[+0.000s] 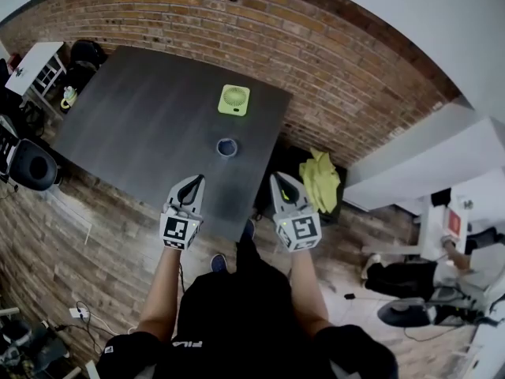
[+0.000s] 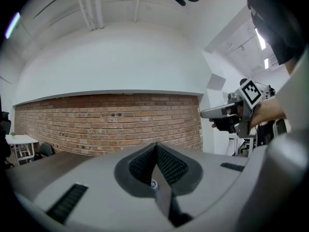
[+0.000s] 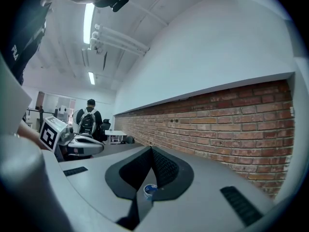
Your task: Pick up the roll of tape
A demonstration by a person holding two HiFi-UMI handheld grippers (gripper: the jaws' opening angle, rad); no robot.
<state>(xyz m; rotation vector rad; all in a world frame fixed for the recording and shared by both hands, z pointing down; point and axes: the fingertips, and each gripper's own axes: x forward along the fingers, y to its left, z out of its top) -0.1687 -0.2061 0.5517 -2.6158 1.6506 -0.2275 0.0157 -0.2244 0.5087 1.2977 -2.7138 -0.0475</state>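
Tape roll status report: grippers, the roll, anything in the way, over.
Left gripper and right gripper shut, empty. Tape roll flat on table, untouched, ahead between them. Green fan beyond it, not in the way.

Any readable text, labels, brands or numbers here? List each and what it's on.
Nothing reads fully.
On the black shirt: white letters, partly cut off, unreadable.
On the left gripper and right gripper: square marker patterns only, no letters.
On the roll of tape and the green fan: no legible print.
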